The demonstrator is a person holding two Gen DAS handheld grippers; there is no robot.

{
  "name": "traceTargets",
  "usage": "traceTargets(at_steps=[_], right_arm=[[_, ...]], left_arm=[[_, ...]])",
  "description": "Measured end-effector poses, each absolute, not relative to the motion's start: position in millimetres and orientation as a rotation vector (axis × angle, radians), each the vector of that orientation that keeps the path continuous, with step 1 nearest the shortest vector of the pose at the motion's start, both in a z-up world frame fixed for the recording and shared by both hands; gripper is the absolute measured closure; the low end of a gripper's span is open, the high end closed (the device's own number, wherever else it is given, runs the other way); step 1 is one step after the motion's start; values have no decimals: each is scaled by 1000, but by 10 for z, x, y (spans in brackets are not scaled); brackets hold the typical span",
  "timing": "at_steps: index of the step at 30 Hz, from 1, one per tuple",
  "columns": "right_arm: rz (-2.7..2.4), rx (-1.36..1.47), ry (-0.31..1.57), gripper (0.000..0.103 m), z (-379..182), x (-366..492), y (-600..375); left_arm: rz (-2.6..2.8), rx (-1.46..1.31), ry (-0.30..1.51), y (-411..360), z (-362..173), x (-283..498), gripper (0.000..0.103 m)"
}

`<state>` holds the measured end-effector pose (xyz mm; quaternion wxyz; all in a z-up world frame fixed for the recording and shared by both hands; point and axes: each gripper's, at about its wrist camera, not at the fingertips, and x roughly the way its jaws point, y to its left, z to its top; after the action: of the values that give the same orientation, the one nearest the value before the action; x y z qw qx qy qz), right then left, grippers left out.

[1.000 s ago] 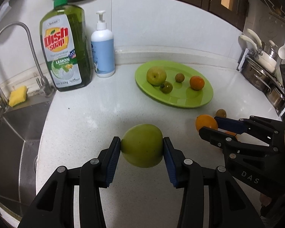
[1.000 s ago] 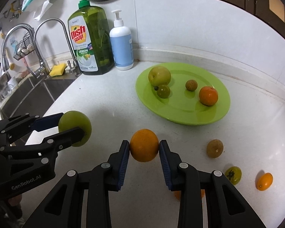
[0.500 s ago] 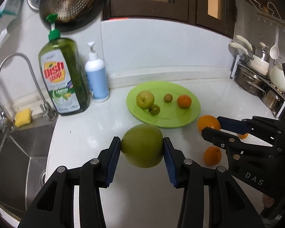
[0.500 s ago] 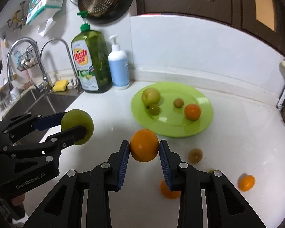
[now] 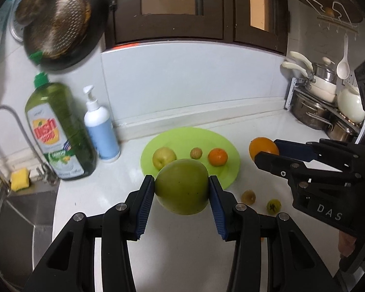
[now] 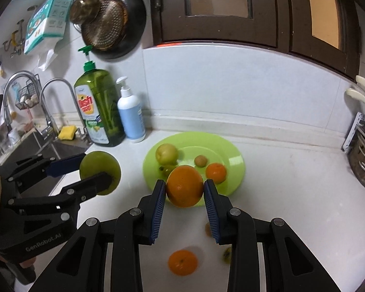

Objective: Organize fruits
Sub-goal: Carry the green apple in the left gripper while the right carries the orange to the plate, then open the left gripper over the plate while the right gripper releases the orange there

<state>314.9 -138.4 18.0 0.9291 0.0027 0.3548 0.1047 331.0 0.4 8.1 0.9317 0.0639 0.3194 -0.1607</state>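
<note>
Left wrist view: the left gripper is clamped on a large green fruit, both blue pads pressed to its sides, carried clear of the counter just short of the green plate. On the plate lie a yellow-green apple, a small brown fruit and a small orange. To the plate's right, the right gripper holds an orange. Two small fruits lie on the counter off the plate's near-right rim.

Right wrist view: the right gripper grips the orange in front of the plate's near edge. The left gripper holds the green fruit left of the plate. Another orange rests on the counter nearer than the plate; a further fruit beside it is partly hidden, possibly two.

Judgement: transport step, both fruits in carriage toward the plate. The next move calls for lowering each onto bare plate, avoiding the fruit already there, then releasing.
</note>
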Motion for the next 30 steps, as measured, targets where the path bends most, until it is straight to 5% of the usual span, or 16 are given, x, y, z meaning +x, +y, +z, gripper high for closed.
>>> traceTargets(at_steps=[30], right_arm=[[241,-14,922,70,-315,4849,-1687]], left_arm=[[-373,211,813,-401,-284,5025,59]])
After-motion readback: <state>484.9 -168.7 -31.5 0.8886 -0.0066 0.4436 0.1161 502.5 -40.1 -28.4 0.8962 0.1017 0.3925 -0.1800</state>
